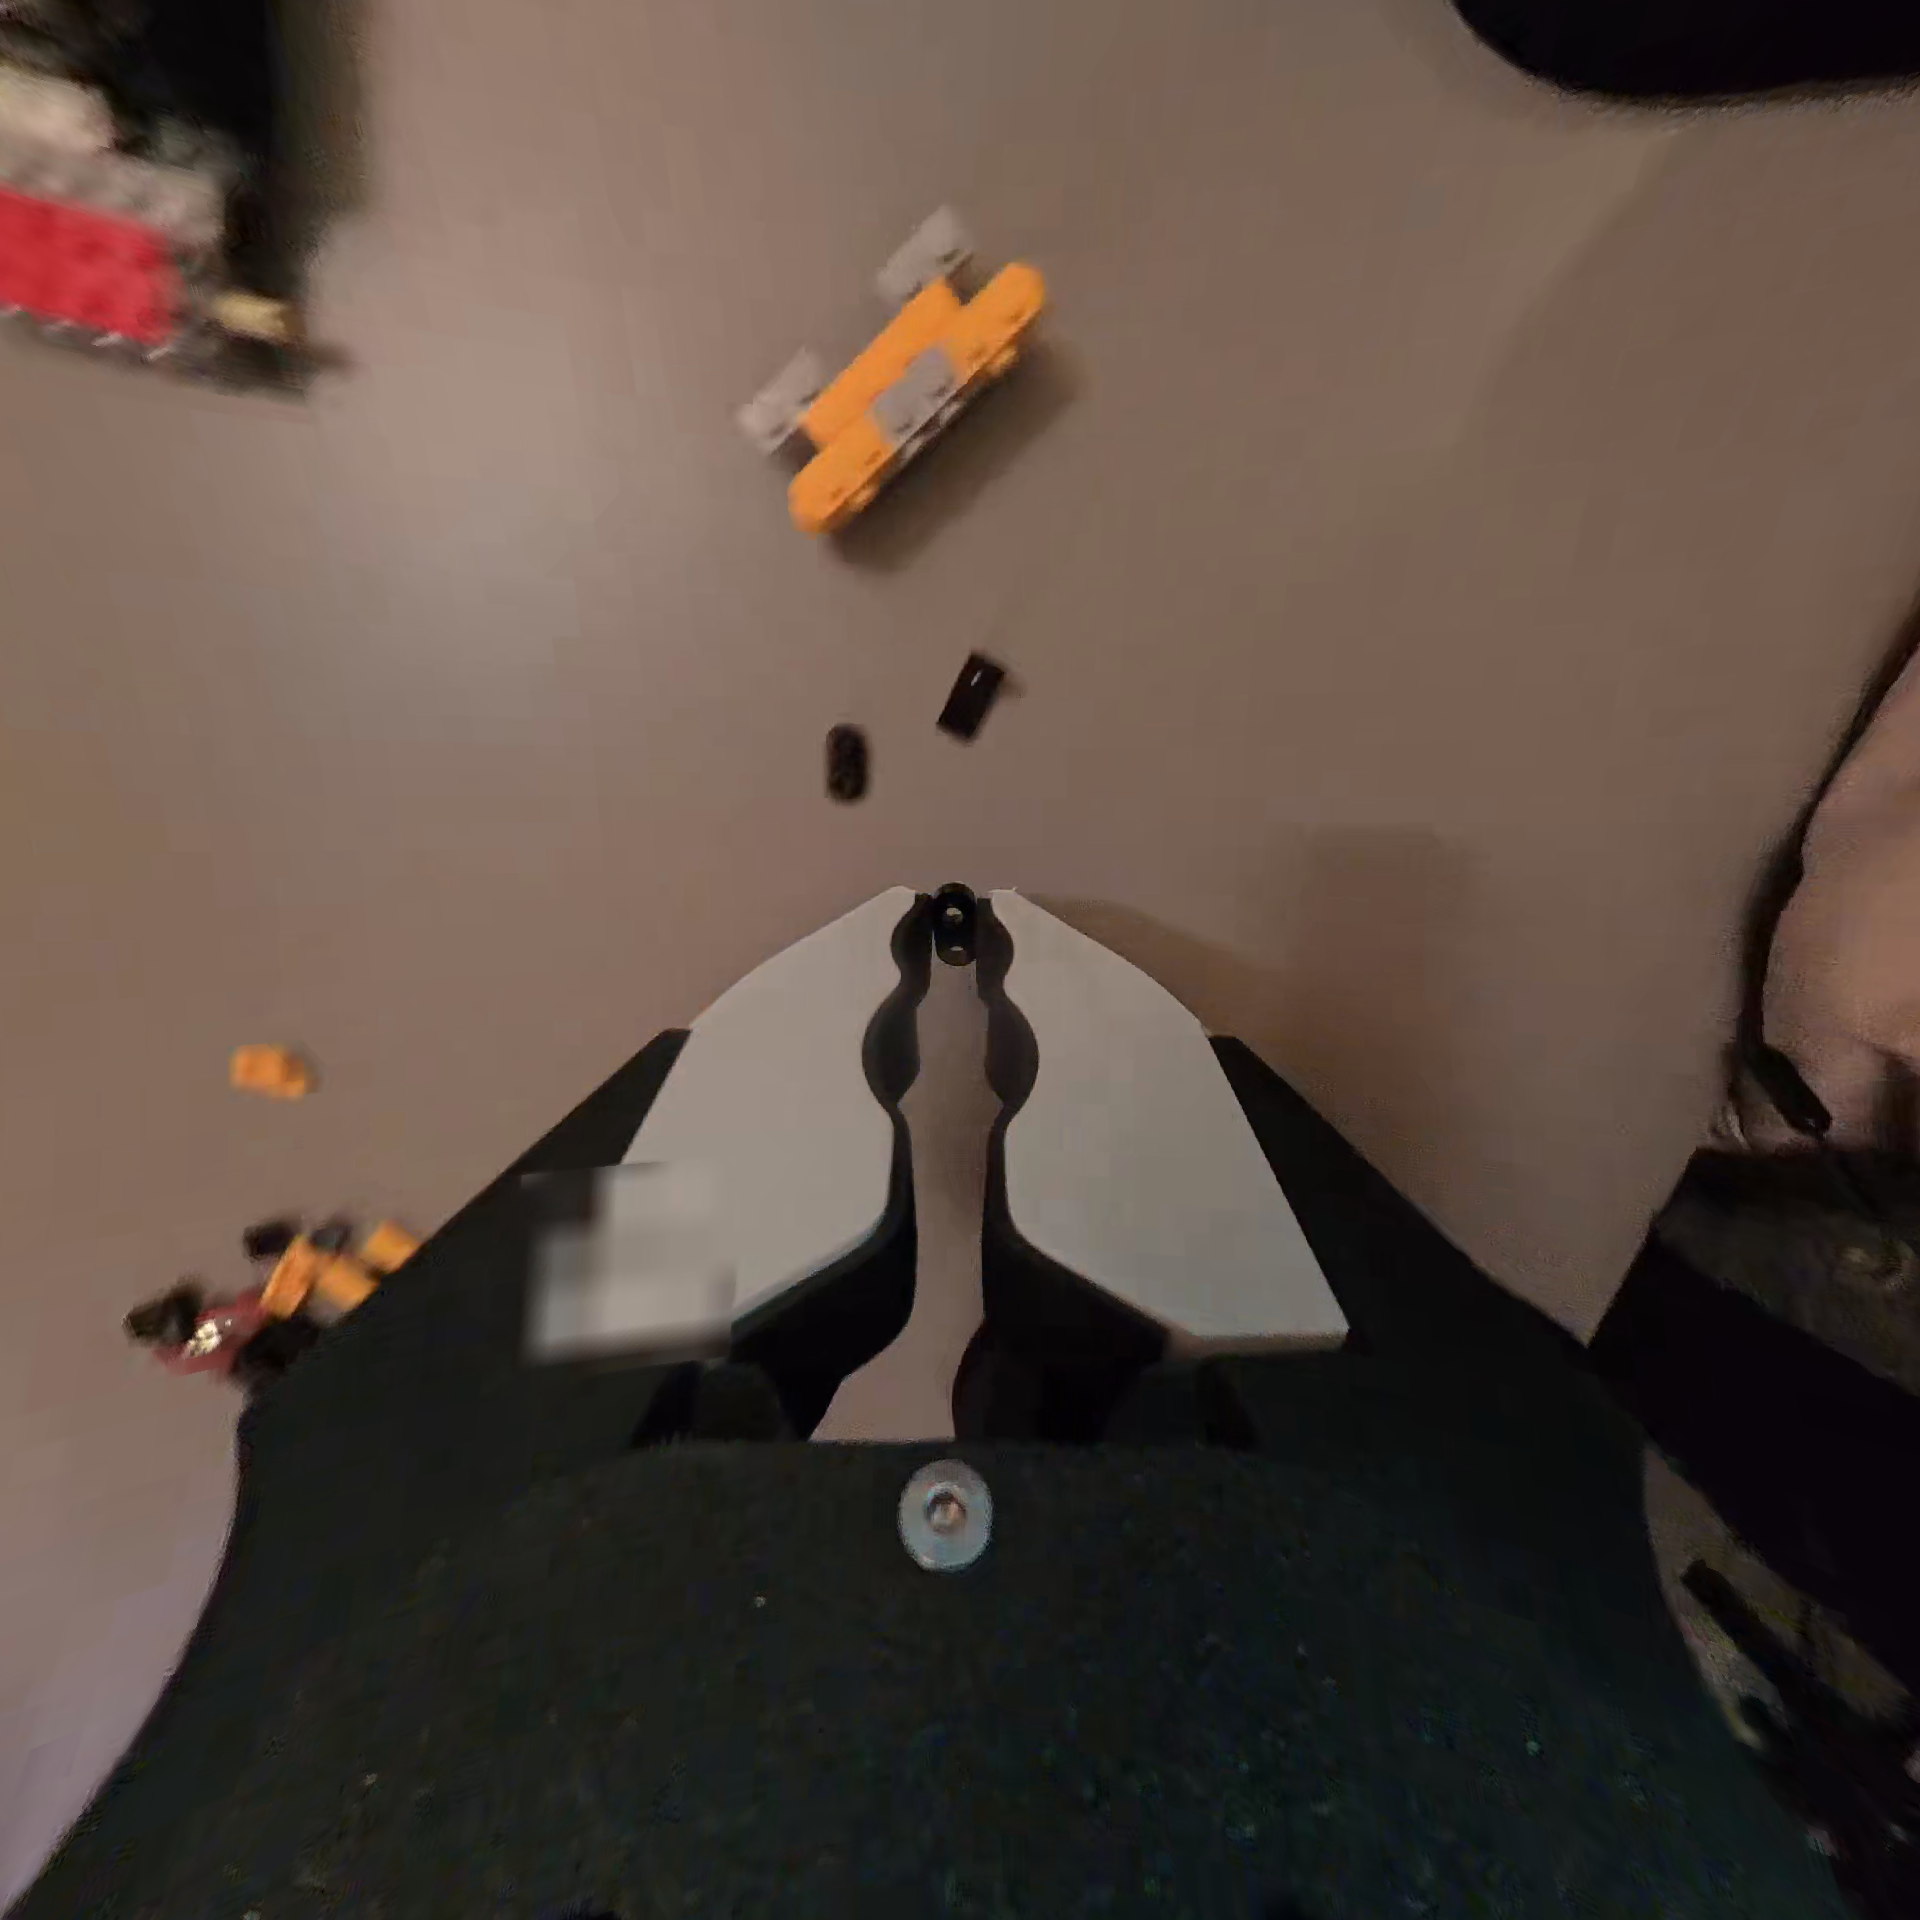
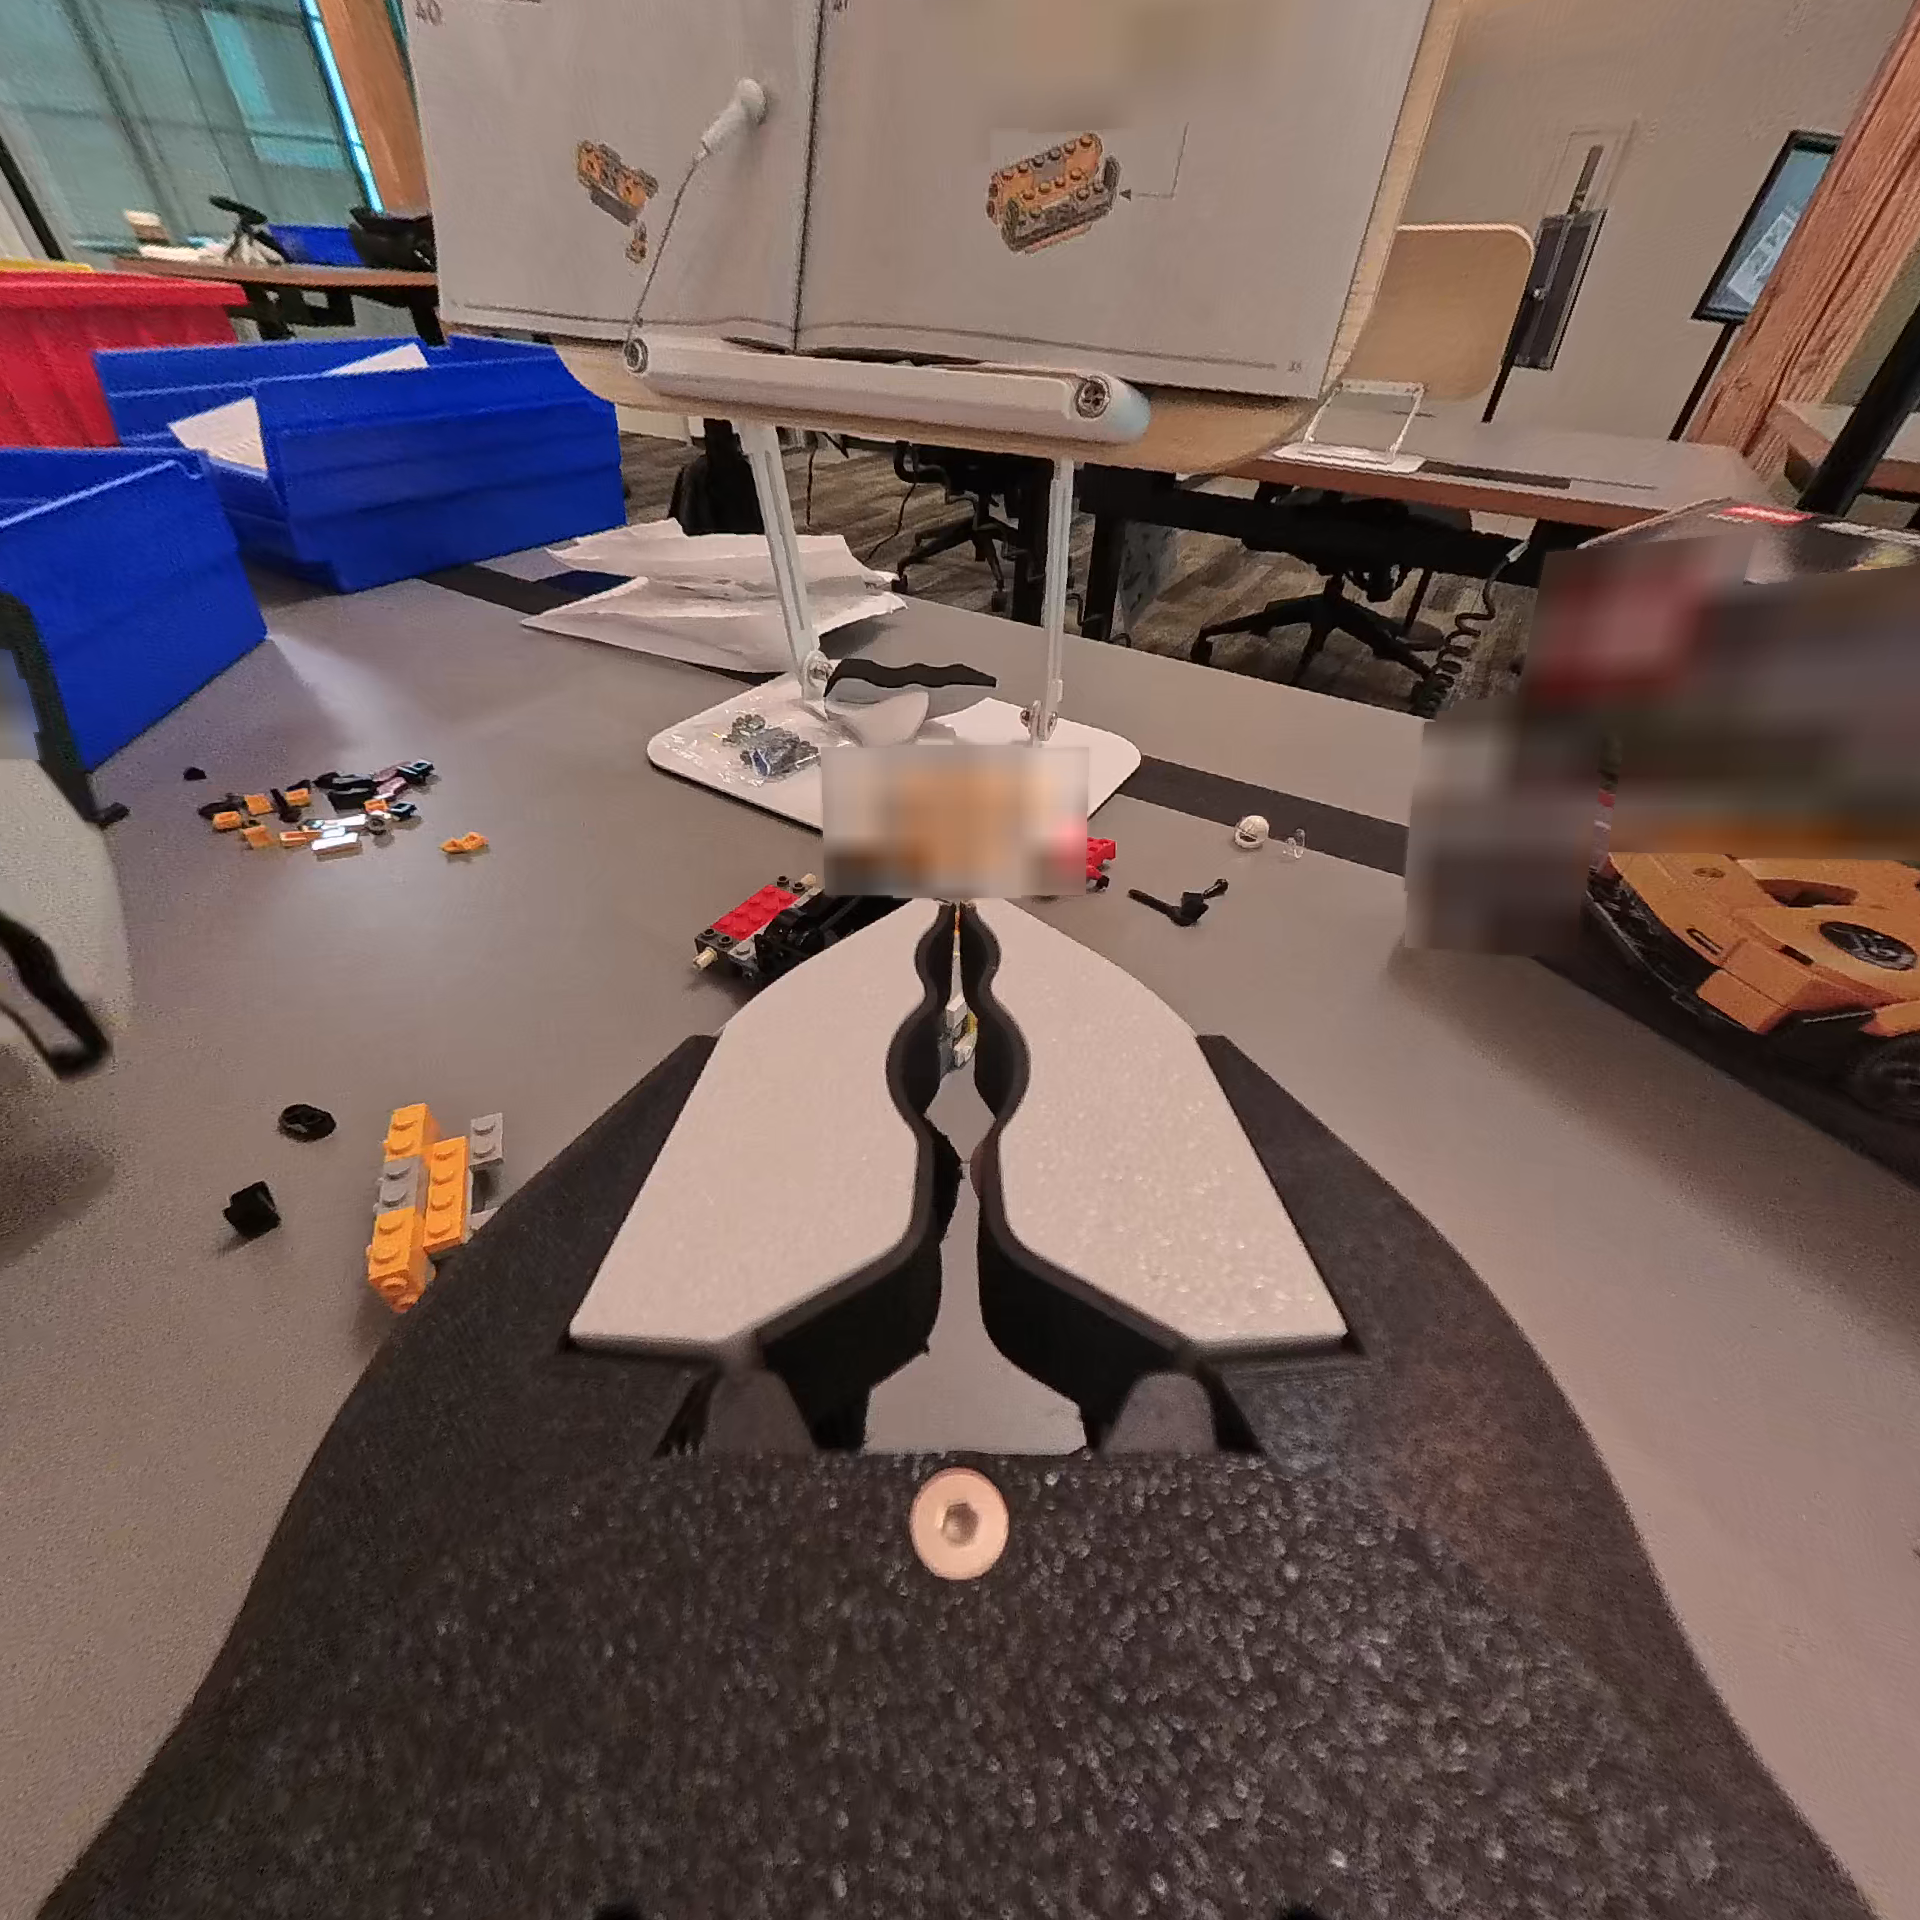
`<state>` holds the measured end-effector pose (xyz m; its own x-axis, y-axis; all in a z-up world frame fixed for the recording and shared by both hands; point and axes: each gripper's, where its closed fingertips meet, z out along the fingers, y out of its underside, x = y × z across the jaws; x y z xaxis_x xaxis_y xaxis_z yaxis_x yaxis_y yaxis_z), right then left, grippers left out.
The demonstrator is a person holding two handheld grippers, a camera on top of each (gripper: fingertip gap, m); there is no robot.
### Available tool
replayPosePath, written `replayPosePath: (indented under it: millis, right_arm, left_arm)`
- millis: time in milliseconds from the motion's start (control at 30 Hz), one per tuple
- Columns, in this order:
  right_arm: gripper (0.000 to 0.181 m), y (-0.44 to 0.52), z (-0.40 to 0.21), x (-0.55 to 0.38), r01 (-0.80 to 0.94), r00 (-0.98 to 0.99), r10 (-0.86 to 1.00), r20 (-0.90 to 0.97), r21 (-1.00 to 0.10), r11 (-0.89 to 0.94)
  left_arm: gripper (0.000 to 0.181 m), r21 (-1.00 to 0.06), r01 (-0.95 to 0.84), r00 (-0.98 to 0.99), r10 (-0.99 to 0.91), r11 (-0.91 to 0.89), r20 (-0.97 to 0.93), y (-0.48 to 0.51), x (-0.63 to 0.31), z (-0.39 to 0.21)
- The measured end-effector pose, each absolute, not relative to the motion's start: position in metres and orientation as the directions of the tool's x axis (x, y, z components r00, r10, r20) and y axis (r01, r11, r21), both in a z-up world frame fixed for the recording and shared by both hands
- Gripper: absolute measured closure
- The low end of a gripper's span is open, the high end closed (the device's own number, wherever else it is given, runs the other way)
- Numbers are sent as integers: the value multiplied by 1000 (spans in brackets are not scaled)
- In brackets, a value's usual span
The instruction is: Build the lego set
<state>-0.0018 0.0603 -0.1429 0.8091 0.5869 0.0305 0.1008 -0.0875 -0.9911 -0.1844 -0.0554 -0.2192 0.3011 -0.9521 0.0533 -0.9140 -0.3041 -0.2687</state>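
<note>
Over the grey table [image 1: 1351,520], my left gripper [image 1: 953,902] pinches a small black piece [image 1: 953,920] at its fingertips. Just ahead lie two more black bits [image 1: 848,762] and the orange-and-grey assembly [image 1: 914,374]. My right gripper [image 2: 957,914] clamps a thin part-built piece [image 2: 958,1023], facing the propped instruction booklet [image 2: 935,177].

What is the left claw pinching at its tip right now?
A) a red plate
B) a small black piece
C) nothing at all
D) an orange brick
B: in the left wrist view the left claw is closed on a small black piece at its very tip, while the orange and grey assembly lies apart on the table, farther ahead.
</note>
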Motion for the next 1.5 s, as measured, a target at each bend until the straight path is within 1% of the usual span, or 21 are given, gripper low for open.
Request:
replayPosePath:
  millis: [100,333,400,533,667,767,833,967,1100,1167,1267,1333,1500]
  right_arm:
    - [181,60,-141,-1,102,809,587,36,-992,-80]
    - [181,59,-140,-1,104,809,586,41,-992,-73]
    - [181,59,-140,-1,106,810,585,42,-992,-75]
    - [181,60,-142,-1,107,809,586,40,-991,-79]
    - [181,60,-142,-1,106,809,586,39,-991,-81]
    - [181,60,-141,-1,102,809,587,36,-992,-80]
    - [181,59,-140,-2,99,807,589,32,-992,-81]
    - [181,58,-139,-3,93,804,594,27,-992,-81]
    - [181,57,-139,-4,89,800,600,23,-993,-82]
    - [181,57,-139,-5,89,799,601,22,-993,-82]
    - [181,58,-140,-4,91,801,599,22,-992,-86]
    - [181,59,-142,-4,93,802,598,21,-992,-91]
    - [181,61,-145,-3,95,804,595,16,-990,-102]
  left_arm:
    - [174,-232,-932,279,-960,-277,26,-51,-176,-239]
    - [173,-208,-943,275,-961,-261,-41,-34,-179,-253]
    - [169,-206,-945,268,-962,-253,-46,-34,-179,-256]
    - [162,-233,-940,272,-959,-248,-76,-31,-183,-251]
    - [162,-310,-907,334,-936,-286,-115,-27,-205,-215]
    - [167,-426,-826,476,-861,-368,-179,-13,-245,-163]
    - [170,-489,-752,601,-765,-443,-231,0,-293,-129]
    - [169,-524,-564,824,-478,-638,-305,19,-425,-92]
    - [169,-493,-328,938,-218,-806,-268,30,-539,-107]
    - [168,-440,-228,964,-140,-868,-224,33,-575,-131]
    - [164,-356,-121,981,-56,-927,-186,39,-608,-167]
    - [163,-322,-73,989,-27,-944,-146,45,-618,-186]
    - [162,-224,20,991,50,-974,-128,46,-643,-215]
